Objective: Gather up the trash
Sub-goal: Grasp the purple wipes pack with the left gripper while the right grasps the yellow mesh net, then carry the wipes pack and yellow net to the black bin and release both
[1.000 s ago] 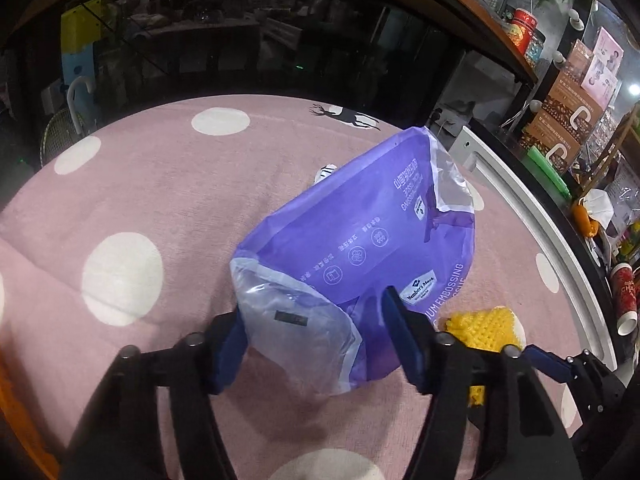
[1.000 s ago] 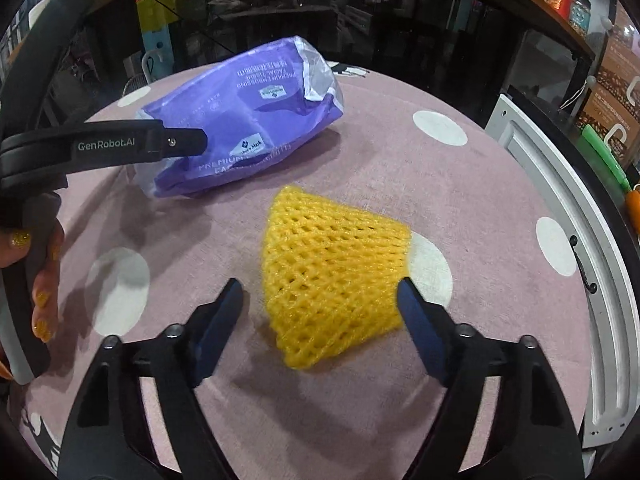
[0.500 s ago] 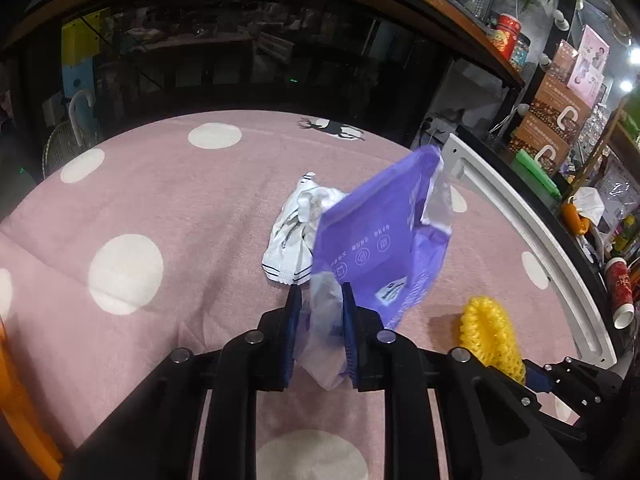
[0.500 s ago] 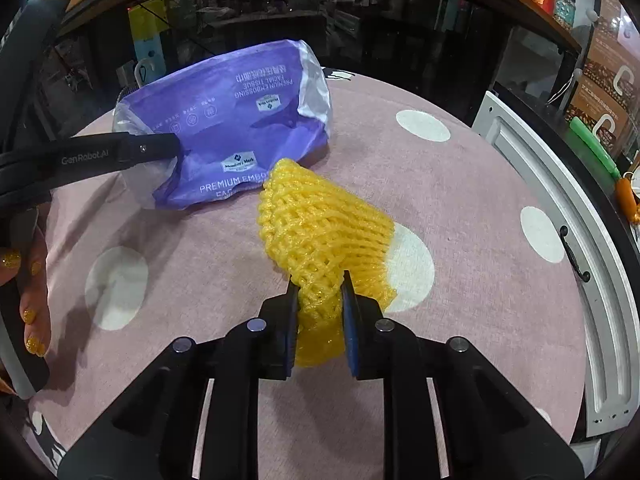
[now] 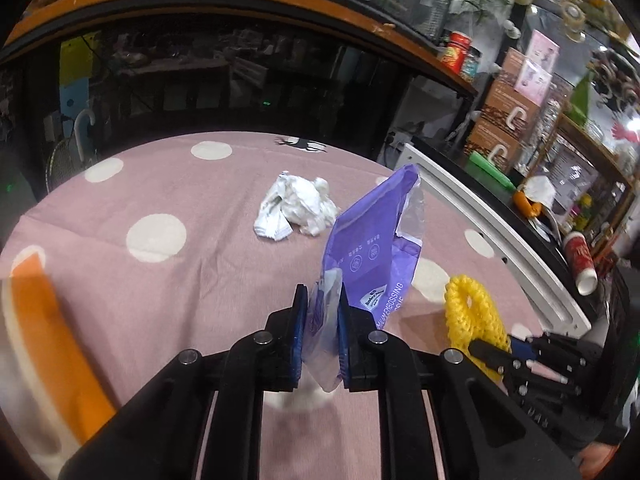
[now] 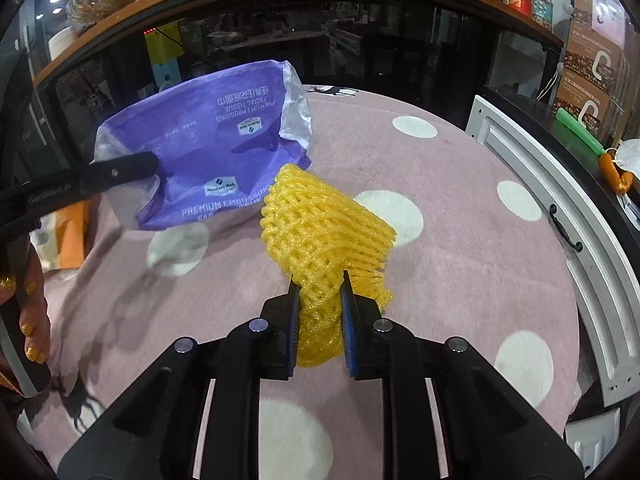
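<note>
both lifted clear of pink cloth (image 6: 460, 272) since earlier: left gripper (image 5: 323, 334) clamped on purple wrapper (image 5: 372, 240), right gripper (image 6: 320, 324) pinching yellow foam net (image 6: 320, 232). slippery film could slide out; crumpled paper (image 5: 298, 210) left behind.

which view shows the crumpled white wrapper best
The left wrist view. The white wrapper lies in the open on the pink cloth, beyond the purple bag, with nothing covering it. The right wrist view does not show it; the purple bag fills that part of the picture.
</note>
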### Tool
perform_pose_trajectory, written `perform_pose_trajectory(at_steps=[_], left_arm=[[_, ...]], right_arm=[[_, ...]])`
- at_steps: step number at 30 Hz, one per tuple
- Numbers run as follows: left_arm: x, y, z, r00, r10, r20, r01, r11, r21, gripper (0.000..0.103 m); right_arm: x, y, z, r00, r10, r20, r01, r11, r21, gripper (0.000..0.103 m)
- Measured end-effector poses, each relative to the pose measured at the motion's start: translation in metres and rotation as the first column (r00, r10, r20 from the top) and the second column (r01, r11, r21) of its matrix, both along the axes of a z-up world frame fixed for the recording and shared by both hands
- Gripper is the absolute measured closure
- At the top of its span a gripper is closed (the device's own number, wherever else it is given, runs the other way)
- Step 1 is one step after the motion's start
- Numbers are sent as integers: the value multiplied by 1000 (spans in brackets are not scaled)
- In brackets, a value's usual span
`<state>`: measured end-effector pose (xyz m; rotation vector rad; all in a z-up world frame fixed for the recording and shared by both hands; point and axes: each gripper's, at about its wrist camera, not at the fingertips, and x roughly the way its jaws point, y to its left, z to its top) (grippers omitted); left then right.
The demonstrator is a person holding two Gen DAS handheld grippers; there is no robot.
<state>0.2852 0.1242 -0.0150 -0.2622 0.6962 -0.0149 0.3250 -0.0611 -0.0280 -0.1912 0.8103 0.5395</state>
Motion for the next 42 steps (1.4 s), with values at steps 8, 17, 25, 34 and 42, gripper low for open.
perform_pose_trajectory(at_steps=[8, 17, 25, 34, 42], left_arm=[[-75, -30, -8, 994, -101, 34, 100, 995, 19, 89], [-125, -65, -5, 984, -162, 80, 158, 986, 49, 89], [-154, -125, -4, 955, -275, 109, 273, 961, 32, 89], [-171, -195, -7, 904, -409, 123, 410, 912, 16, 89], [-184, -263, -24, 851, -514, 106, 510, 858, 63, 89]], right_arm=[[-57, -49, 2, 999, -39, 17, 39, 999, 34, 85], [-120, -118, 5, 989, -143, 37, 140, 986, 89, 85], [-173, -185, -1, 965, -259, 36, 253, 959, 127, 85], [-210, -263, -31, 916, -399, -39, 400, 910, 111, 85], [-207, -308, -86, 841, -513, -171, 529, 846, 62, 85]])
